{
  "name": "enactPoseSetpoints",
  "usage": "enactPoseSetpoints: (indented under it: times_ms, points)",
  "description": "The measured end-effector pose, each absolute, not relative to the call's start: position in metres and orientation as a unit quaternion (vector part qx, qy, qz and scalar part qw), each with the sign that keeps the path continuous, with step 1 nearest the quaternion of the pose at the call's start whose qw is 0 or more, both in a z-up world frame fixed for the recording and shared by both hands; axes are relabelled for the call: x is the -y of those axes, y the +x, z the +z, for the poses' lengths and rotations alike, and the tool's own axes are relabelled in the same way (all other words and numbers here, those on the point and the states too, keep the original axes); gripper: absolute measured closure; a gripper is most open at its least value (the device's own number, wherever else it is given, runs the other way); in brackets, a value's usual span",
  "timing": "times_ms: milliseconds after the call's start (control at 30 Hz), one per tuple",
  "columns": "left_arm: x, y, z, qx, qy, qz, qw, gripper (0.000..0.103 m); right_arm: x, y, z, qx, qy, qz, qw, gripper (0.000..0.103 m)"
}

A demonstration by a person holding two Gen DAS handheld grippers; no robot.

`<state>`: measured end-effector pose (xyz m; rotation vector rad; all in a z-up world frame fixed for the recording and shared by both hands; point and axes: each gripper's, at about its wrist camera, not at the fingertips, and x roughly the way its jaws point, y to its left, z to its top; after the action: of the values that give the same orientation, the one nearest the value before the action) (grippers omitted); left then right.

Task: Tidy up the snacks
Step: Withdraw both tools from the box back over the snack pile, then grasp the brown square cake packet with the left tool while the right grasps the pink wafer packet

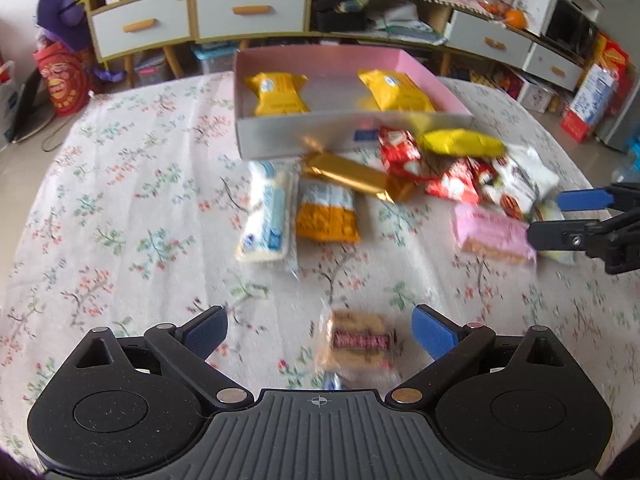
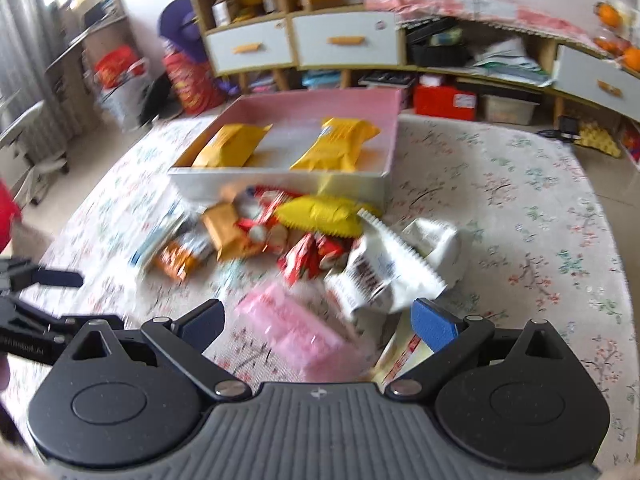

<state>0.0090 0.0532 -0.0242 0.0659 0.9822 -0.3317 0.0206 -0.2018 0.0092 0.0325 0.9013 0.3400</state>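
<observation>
Now, taken view by view:

Left wrist view
- Left tongs (image 1: 320,332): spread wide, gripping nothing, low over the table (image 1: 120,208) with its floral cloth.
- Biscuit pack (image 1: 356,342): a small tan pack with a dark band, lying on the cloth between the two blue pads, touching neither.
- Box (image 1: 352,136): pink inside, pale outside, at the far side of the table; two yellow packets (image 1: 280,94) lie in it, well apart.
- Loose snacks: a white-and-blue bar (image 1: 266,216) beside an orange-and-white packet (image 1: 328,212), a gold bar (image 1: 348,174), red wrappers (image 1: 400,152), a yellow packet (image 1: 460,142) just in front of the box, and a pink pack (image 1: 492,232).
- Right tongs (image 1: 560,216): reaching in from the right edge, fingers apart on either side of the pink pack's end; contact too blurred to judge.

Right wrist view
- Right tongs (image 2: 316,320): wide, with the pink pack (image 2: 296,328) lying between the pads, not clamped.
- White crinkled packet (image 2: 380,276): just beyond the right pad.
- Box (image 2: 280,184): straight ahead, the snack pile heaped against its near wall.
- Left tongs (image 2: 60,280): at the left edge, blurred.
</observation>
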Motion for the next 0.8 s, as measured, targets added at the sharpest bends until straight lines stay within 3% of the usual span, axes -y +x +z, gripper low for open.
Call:
enactPoseSetpoints:
  times_ms: [433,800]
  points:
    - [-0.039,0.005,-0.043,-0.498,0.049,-0.198,0.843,0.006,0.181,0.014,-0.02,-0.486,-0.041,0.218,0.845,0.012]
    - [-0.032,0.005,-0.05,-0.507,0.074,-0.204,0.834,0.015,0.165,0.001,-0.017,-0.493,-0.063,0.259,0.828,0.018]
